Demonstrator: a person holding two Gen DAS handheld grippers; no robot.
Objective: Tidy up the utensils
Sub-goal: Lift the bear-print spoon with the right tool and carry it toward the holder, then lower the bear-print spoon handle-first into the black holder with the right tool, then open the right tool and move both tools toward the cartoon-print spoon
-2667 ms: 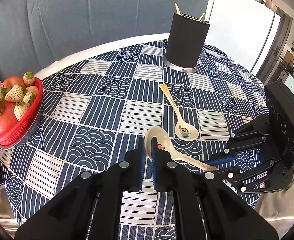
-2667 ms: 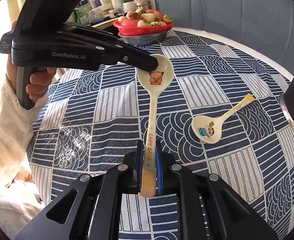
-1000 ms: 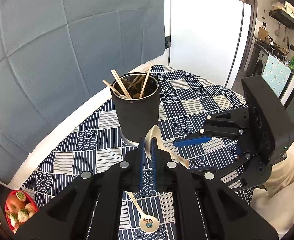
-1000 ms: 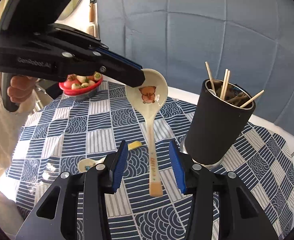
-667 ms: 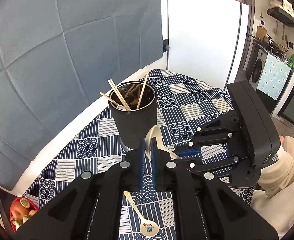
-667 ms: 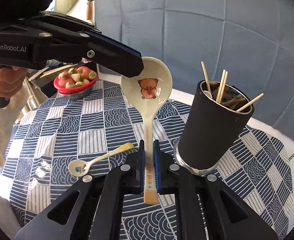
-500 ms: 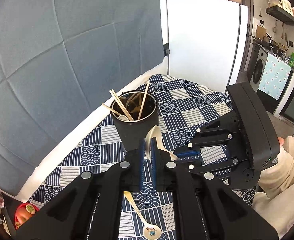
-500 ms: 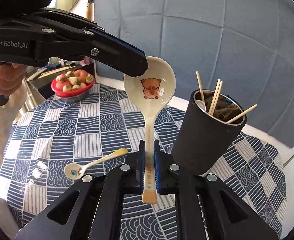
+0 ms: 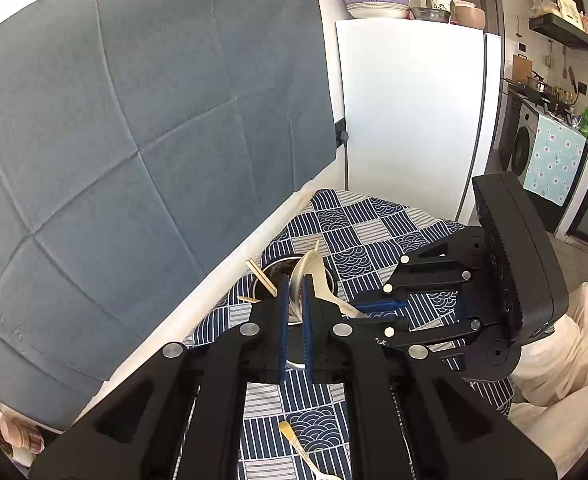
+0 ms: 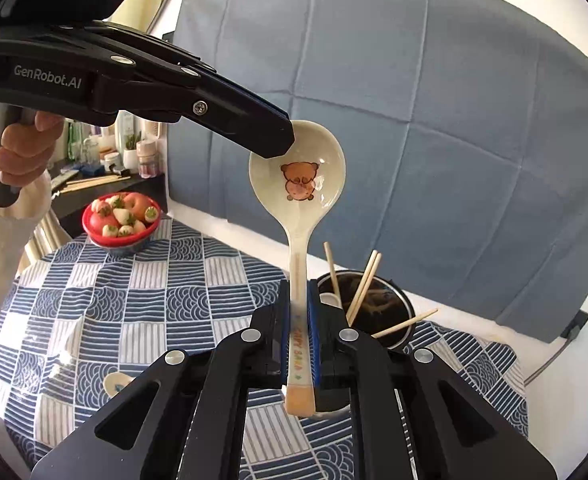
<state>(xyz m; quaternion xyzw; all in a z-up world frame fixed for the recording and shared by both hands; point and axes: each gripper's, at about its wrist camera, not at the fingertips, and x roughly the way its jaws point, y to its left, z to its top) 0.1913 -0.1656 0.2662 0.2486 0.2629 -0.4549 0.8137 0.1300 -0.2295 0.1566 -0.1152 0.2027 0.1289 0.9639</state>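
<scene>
bear spoon [image 10: 297,184] aloft, L tool [image 10: 283,145] + R tool [image 10: 298,322] both clamped on it | holder [image 10: 378,308] has chopsticks | 2nd spoon [image 9: 306,458] left on worktop [image 10: 141,304]

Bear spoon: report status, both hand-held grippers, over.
Left hand-held gripper shut on bear spoon bowl; right hand-held gripper shut on its handle. Spoon raised above holder. Chopsticks sticking out of holder.

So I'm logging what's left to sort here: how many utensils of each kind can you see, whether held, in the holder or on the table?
Ceramic spoons: 3 (bear spoon held by both grippers, one in the black holder, one on the tablecloth)
Chopsticks in the holder: 4
Total: 7 utensils
</scene>
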